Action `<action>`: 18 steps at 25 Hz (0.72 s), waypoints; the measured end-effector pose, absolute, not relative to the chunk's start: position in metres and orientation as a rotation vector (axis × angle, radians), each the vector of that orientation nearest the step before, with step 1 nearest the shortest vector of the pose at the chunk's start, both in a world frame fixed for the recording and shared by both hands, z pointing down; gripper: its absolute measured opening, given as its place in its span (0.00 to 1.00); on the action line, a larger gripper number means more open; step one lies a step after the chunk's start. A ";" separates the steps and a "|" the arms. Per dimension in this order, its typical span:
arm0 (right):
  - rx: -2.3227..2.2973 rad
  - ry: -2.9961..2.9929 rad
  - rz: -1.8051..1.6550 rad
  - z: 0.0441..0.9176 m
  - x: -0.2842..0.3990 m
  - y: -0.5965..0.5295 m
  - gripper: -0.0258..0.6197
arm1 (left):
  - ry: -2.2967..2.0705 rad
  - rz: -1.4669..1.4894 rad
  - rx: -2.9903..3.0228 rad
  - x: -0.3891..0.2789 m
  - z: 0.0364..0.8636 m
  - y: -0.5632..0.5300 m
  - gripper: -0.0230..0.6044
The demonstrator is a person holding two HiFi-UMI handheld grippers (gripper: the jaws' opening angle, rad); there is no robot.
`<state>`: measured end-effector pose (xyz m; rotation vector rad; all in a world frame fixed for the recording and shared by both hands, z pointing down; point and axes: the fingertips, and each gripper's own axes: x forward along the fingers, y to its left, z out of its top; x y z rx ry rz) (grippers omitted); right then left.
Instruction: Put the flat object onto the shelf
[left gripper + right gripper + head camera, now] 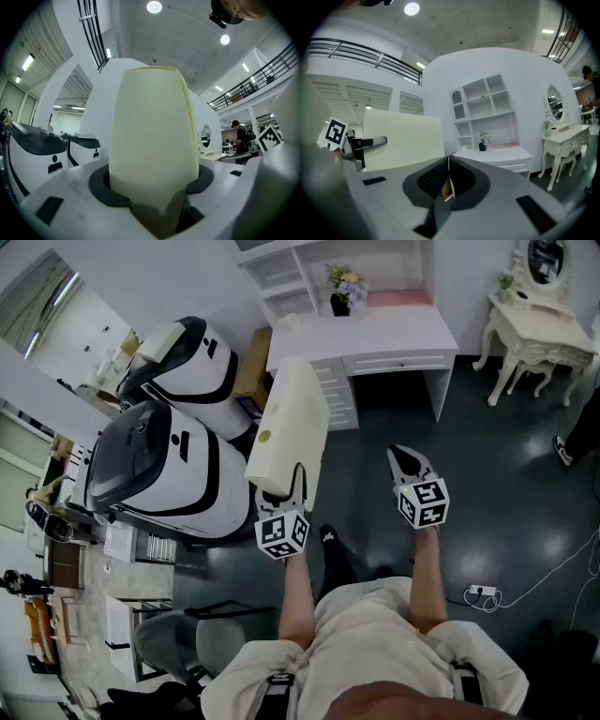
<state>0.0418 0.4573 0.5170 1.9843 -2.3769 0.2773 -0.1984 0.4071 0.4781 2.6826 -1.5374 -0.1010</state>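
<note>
One cream flat slab (289, 423) sits clamped by its near end in my left gripper (281, 498); probably light, stiff, but top-heavy. My right gripper (407, 461) is closed, empty.

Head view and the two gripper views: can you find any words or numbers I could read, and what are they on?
No words or numbers can be read anywhere.
Left marker cube: black-and-white square pattern, no letters.
Right marker cube: the same kind of pattern, no letters.
Yellow dot on the flat object: too small to read.
Small tag at the right gripper's closed jaws: too blurred to read.
</note>
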 end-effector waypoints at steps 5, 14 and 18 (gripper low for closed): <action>2.012 -2.349 0.255 0.514 0.064 0.463 0.15 | -1.486 -0.100 2.703 -0.180 0.482 0.409 0.47; 2.063 -2.370 0.145 0.500 0.062 0.448 0.15 | -1.471 -0.194 2.685 -0.191 0.475 0.395 0.47; 2.022 -2.408 0.168 0.499 0.060 0.434 0.15 | -1.493 -0.243 2.656 -0.198 0.470 0.372 0.47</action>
